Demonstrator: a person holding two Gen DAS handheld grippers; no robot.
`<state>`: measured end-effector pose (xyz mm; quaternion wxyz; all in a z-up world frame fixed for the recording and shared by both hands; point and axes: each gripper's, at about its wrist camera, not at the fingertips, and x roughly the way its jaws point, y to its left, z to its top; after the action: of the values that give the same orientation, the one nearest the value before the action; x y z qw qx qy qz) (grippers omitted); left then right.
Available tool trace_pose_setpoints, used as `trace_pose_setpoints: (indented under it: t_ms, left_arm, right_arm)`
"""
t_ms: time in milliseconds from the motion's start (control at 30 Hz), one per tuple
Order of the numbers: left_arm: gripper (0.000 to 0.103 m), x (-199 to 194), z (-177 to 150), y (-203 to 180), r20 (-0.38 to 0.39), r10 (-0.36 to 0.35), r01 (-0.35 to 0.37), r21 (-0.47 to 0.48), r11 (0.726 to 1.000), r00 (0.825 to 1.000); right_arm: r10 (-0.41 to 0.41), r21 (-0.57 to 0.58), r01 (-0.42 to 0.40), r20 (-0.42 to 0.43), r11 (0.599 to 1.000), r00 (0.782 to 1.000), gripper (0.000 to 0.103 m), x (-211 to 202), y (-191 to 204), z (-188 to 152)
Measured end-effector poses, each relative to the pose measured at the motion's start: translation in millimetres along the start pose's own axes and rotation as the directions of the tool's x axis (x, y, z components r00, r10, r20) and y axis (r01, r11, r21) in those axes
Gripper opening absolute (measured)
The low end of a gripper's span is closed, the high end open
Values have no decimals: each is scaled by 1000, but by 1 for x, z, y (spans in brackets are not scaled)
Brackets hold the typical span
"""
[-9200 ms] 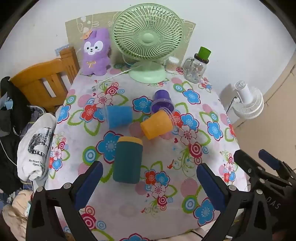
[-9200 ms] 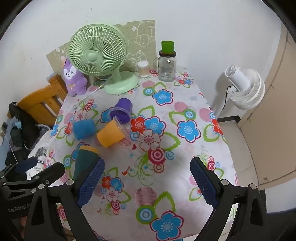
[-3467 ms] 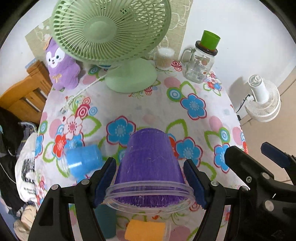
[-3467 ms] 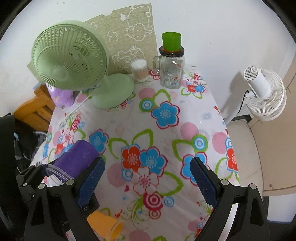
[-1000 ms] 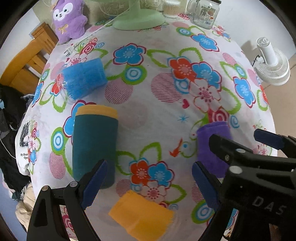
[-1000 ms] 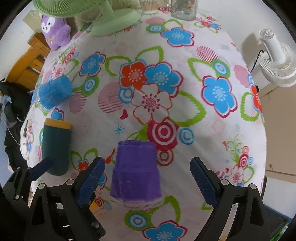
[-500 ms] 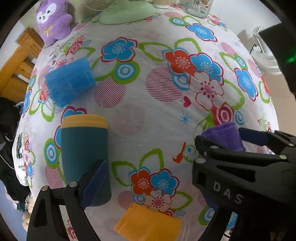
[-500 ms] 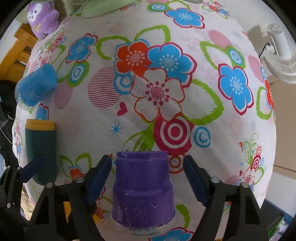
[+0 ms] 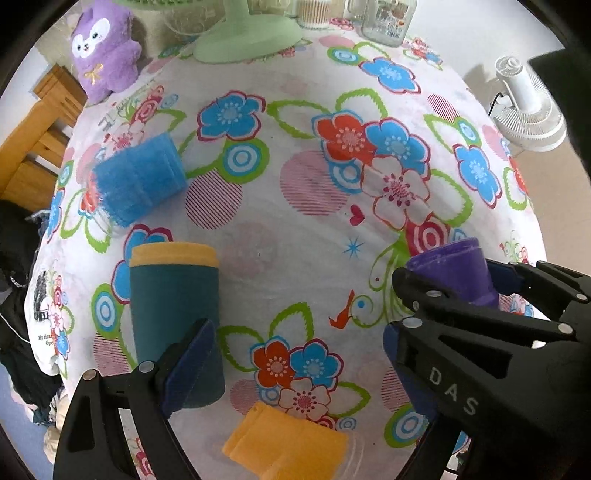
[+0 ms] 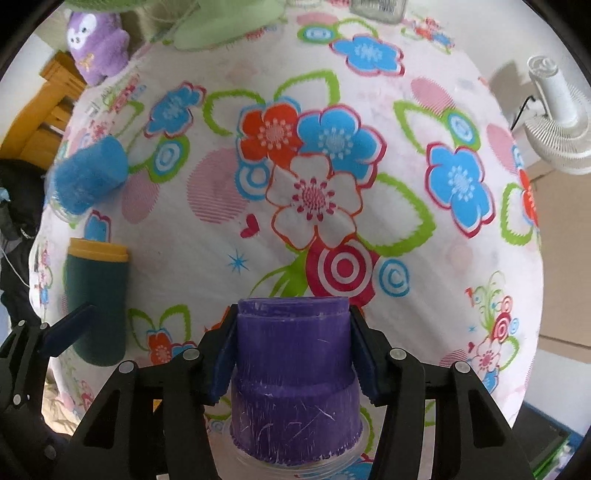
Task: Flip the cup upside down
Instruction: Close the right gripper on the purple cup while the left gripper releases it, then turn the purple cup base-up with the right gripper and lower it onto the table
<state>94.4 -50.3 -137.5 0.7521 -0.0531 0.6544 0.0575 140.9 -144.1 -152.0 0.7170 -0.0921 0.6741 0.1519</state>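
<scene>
A purple cup (image 10: 295, 373) stands upside down on the floral table, rim down. My right gripper (image 10: 291, 354) is shut on it, pads against both sides. It also shows in the left wrist view (image 9: 458, 269), held by the right gripper (image 9: 480, 295). My left gripper (image 9: 291, 362) is open and empty above the table. An orange cup (image 9: 284, 443) lies on its side below it. A teal cup with a yellow rim (image 9: 173, 306) and a blue cup (image 9: 136, 181) lie on their sides to the left.
A green fan base (image 9: 247, 33), a purple plush toy (image 9: 105, 48) and a glass jar (image 9: 388, 18) stand at the table's far edge. A wooden chair (image 9: 33, 147) is at the left. A white floor fan (image 9: 528, 107) stands off the right edge.
My right gripper has closed its pads onto the upside-down purple cup and moved closer over it. My left gripper stays open and has shifted slightly.
</scene>
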Motion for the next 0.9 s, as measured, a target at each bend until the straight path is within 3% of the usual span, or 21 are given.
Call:
trace_pose_setpoints:
  t_ms: [400,600,900]
  left_arm:
    - [94,-64,-18,-2,117,21,-19,-23,1000,993]
    - [94,-86,-33,-5,156,29,-23,-41,999,987]
    - [94,-109,-50,-16,230,60,-59,-11,998,971]
  right_arm:
    - [40,-38,-33,190,999,981,58,-81,6,-24]
    - [57,-50,-45,271,998,961,58,-111,9,-43]
    - [29,-93,7,386,996,922,58,-142,10,-68]
